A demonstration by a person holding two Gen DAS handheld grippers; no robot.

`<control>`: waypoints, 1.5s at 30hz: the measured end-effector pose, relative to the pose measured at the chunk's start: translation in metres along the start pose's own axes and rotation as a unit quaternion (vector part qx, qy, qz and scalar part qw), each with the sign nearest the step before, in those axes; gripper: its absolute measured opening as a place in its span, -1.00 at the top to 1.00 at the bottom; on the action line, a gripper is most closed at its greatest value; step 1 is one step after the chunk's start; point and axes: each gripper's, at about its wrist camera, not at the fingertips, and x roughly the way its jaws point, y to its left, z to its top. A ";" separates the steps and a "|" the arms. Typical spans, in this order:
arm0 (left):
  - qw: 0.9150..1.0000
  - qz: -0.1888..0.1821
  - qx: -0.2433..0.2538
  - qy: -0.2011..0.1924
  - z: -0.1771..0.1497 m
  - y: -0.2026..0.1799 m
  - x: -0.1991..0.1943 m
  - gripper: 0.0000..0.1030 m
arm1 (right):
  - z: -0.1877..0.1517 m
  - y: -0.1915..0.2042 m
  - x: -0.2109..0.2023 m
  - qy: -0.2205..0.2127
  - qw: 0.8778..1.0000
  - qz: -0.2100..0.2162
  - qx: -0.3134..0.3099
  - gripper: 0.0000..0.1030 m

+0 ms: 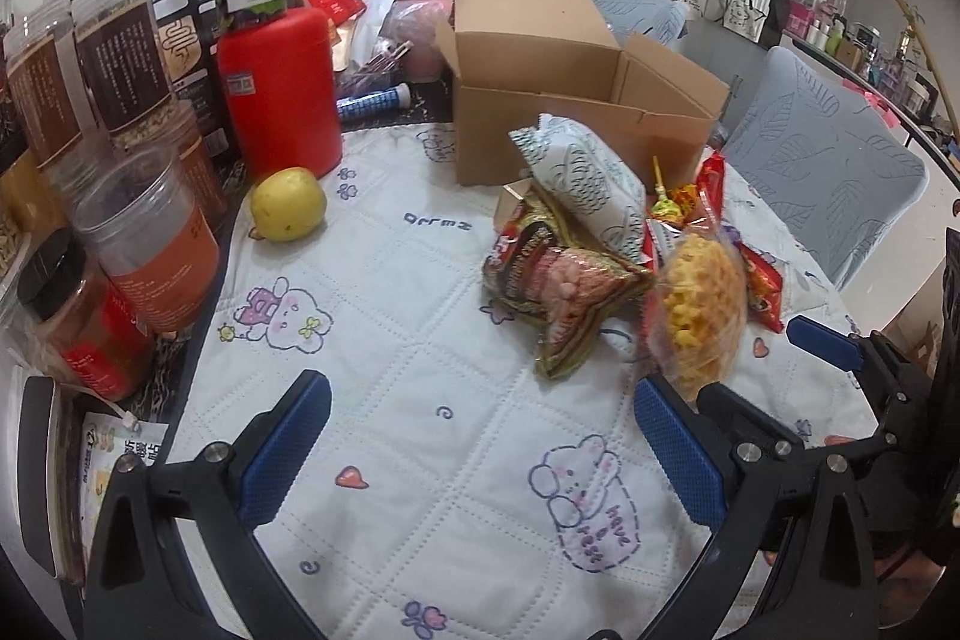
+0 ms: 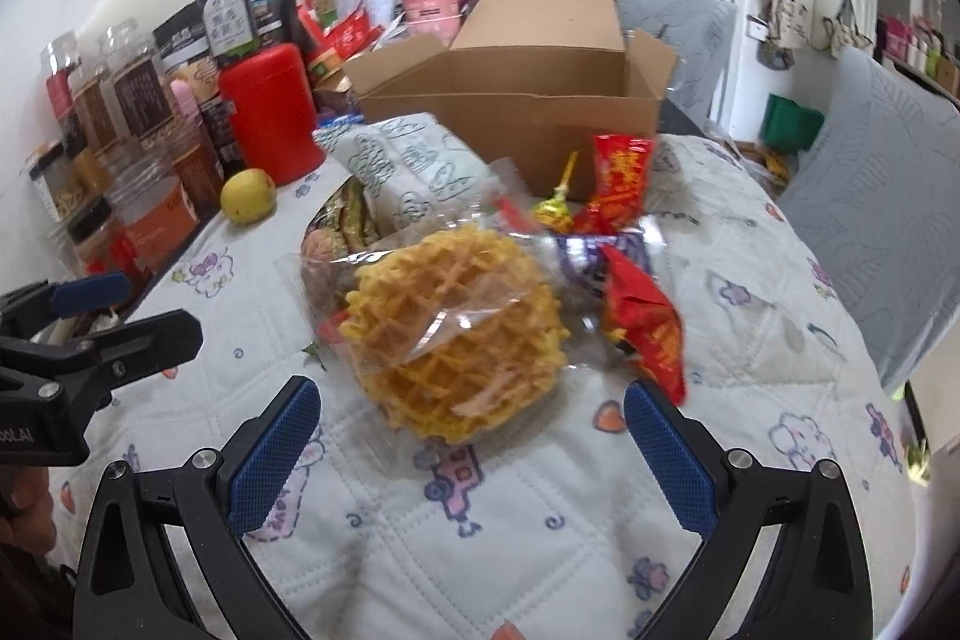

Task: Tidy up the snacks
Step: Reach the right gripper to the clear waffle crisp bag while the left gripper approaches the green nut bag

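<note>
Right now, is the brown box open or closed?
Open. The cardboard box has its flaps lifted and spread, showing its inside walls.

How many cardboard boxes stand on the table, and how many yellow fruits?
1 cardboard box, open, behind the snack pile. 1 yellow fruit, on the cloth beside the red canister. The clutter behind may hide more.

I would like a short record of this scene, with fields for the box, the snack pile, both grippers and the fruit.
box: open cardboard box, behind the pile; inside not visible
snack pile: waffle bag nearest, patterned white packet, red packets, lollipop
right gripper: open, empty, just short of the waffle bag
left gripper: open, empty, over the quilted cloth
fruit: yellow fruit beside the red canister
</note>
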 end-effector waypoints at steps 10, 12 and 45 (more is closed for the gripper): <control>1.000 -0.008 -0.010 0.021 -0.003 0.011 0.017 -1.00 | 0.000 0.026 0.036 0.036 0.995 -0.075 -0.055 -1.00; 1.000 -0.015 -0.010 0.022 -0.003 0.010 0.017 -1.00 | 0.000 0.023 0.035 0.030 0.995 -0.084 -0.048 -1.00; 0.999 -0.046 0.012 0.002 0.029 -0.029 0.019 -1.00 | 0.016 -0.038 0.010 -0.031 0.987 -0.159 0.017 -0.89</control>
